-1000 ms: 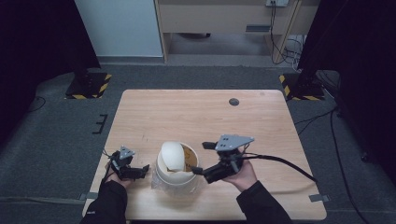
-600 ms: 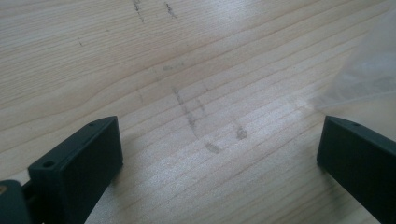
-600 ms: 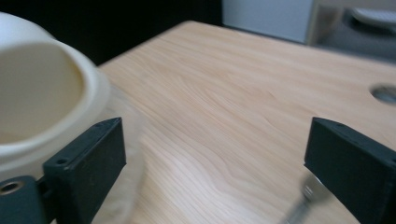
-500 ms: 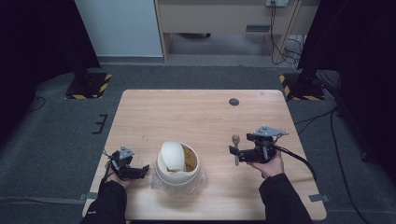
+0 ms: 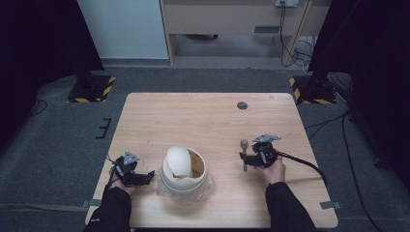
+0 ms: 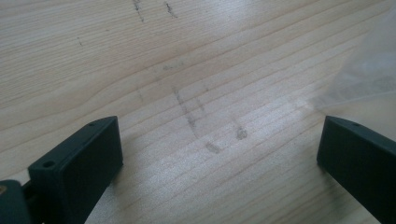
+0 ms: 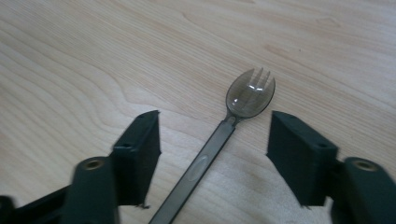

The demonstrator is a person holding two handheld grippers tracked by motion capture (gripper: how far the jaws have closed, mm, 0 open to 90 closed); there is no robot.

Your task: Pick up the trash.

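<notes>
Right gripper [image 7: 212, 158] jaws released around a spork [image 7: 219, 135] lying on the desk [image 5: 203, 121], left gripper [image 6: 219, 158] jaws released beside plastic wrap [image 6: 369, 70] at right of frame.

floor: grey carpet [image 5: 58, 140] | curtains: black [image 5: 34, 43] | table: light wood [image 5: 203, 116]

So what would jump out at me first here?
Probably the white cup with its lid tipped open, standing on clear plastic wrap near the table's front edge. Then the dark spork lying flat on the wood between the open right tongs, while the left tongs rest open beside the wrap.
</notes>
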